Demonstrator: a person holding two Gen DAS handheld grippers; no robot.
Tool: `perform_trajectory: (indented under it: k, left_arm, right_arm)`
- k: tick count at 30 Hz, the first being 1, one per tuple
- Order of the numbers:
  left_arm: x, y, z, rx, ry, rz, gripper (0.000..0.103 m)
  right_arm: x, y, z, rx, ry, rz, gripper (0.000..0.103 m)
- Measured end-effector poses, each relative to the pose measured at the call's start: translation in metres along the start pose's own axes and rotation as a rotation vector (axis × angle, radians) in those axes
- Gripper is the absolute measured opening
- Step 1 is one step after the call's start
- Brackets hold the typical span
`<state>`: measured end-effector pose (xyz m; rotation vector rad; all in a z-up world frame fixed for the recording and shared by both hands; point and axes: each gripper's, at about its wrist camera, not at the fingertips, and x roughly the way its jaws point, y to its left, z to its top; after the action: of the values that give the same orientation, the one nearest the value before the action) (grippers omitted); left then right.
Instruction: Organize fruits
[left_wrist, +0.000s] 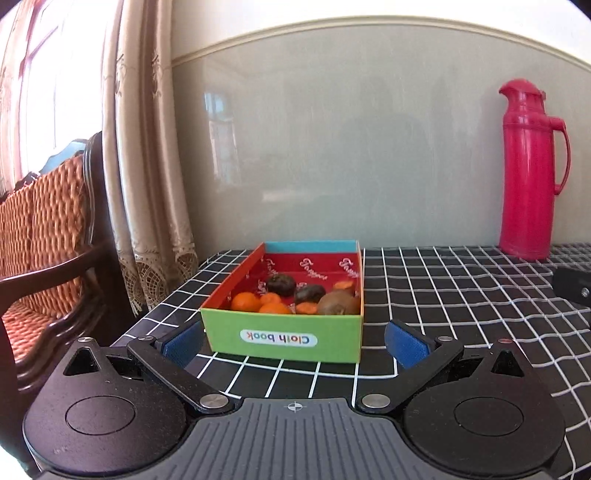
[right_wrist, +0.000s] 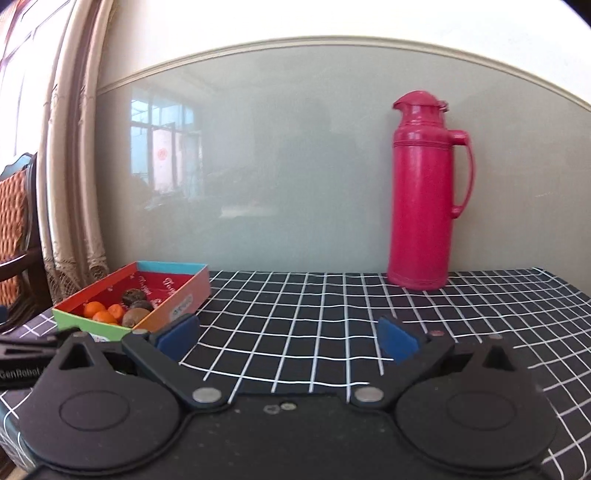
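A colourful cardboard box (left_wrist: 282, 338) with a green front marked "Cloth book" sits on the checked tablecloth. Inside lie several small oranges (left_wrist: 245, 301), dark round fruits (left_wrist: 281, 284) and a brown kiwi (left_wrist: 338, 302). My left gripper (left_wrist: 295, 341) is open just in front of the box, its blue pads (left_wrist: 404, 347) wider than the box front and holding nothing. In the right wrist view the same box (right_wrist: 177, 306) stands at the left with its oranges (right_wrist: 94, 309). My right gripper (right_wrist: 288, 338) is open over bare cloth, to the right of the box.
A tall red thermos (right_wrist: 424, 192) stands at the back of the table against the glossy wall; it also shows as the thermos (left_wrist: 532, 170) at right. A wooden chair with an orange cushion (left_wrist: 44, 229) and a curtain (left_wrist: 147, 166) are left of the table.
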<state>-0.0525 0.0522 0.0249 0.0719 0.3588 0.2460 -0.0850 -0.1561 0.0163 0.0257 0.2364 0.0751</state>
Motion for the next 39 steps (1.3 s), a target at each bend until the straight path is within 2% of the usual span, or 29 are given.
perform_trajectory:
  k: [4,16,25,39]
  left_arm:
    - [0.004,0.001,0.002,-0.003,0.023,-0.006,0.103]
    - [0.023,0.006,-0.003,-0.054,0.058,0.003,0.103]
    - [0.024,0.011,-0.004,-0.071,0.062,0.007,0.103]
    - [0.024,0.005,-0.004,-0.040,0.056,0.002,0.103]
  right_arm:
    - [-0.004,0.005,0.002,-0.092,-0.039,-0.057,0.103]
    - [0.036,0.000,-0.015,0.038,0.030,-0.046,0.103]
    - [0.033,0.010,-0.017,-0.019,0.023,-0.031,0.103]
    - [0.028,0.010,-0.015,-0.015,-0.007,0.003,0.103]
